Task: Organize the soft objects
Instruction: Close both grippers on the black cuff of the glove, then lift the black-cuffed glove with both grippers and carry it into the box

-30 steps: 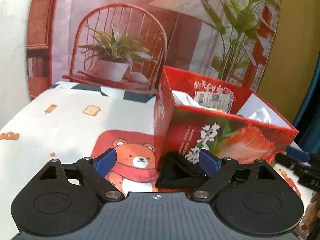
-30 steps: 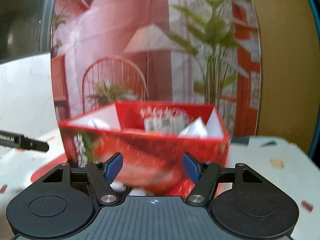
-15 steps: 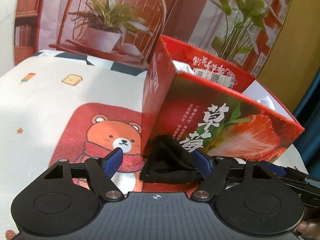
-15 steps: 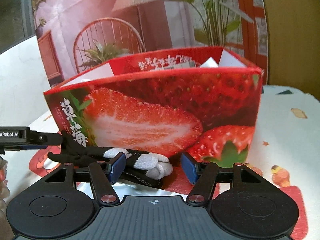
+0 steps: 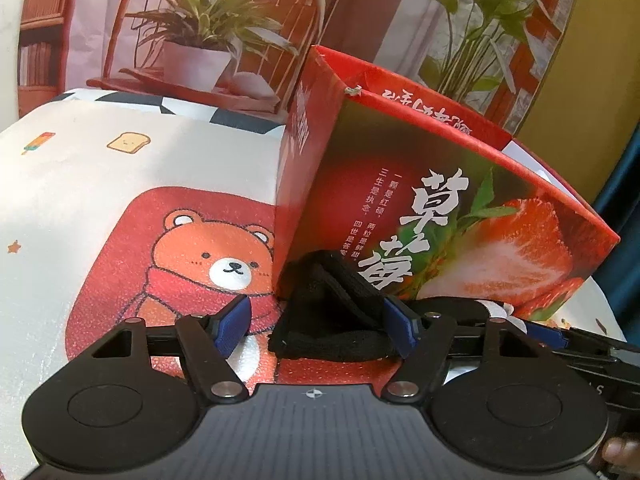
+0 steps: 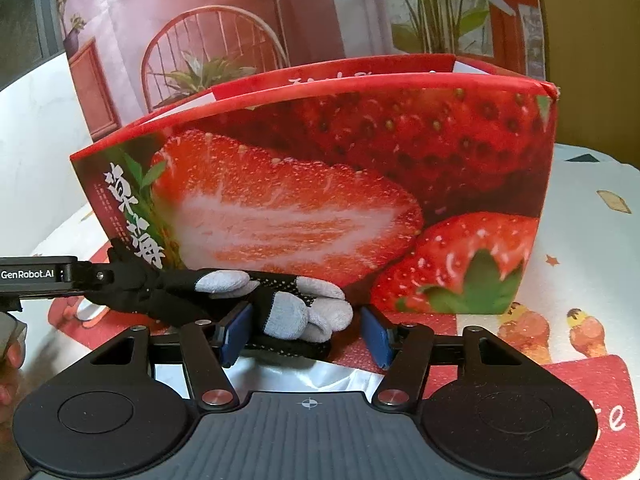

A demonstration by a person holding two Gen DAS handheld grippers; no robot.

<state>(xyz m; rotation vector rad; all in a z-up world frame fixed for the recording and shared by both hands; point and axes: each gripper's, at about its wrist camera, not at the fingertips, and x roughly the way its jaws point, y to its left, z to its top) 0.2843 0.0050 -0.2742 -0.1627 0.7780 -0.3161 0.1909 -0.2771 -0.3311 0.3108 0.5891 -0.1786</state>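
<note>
Red strawberry-printed box (image 6: 360, 184); black-and-grey glove (image 6: 280, 304) at six o'clock; cream cloth (image 5: 100, 184) with orange bear.

"草莓" on strawberry box (image 5: 420, 216); "GenRobot.AI" on left tool (image 6: 38, 274).

One strawberry-printed red carton (image 6: 320, 184) stands on one cartoon-print tablecloth (image 5: 80, 184). One black glove with grey fingertip patches (image 6: 280, 304) lies at the foot of the carton; the left wrist view shows its black cuff end (image 5: 328, 320). Two handheld grippers are present: the left gripper (image 5: 320, 324) and the right gripper (image 6: 302, 332), each with two blue-padded fingers. The tablecloth shows one bear print (image 5: 216, 264), one toast print (image 5: 129, 143) and one ice-lolly print (image 5: 38, 147). One printed backdrop (image 6: 200, 20) hangs behind.
</note>
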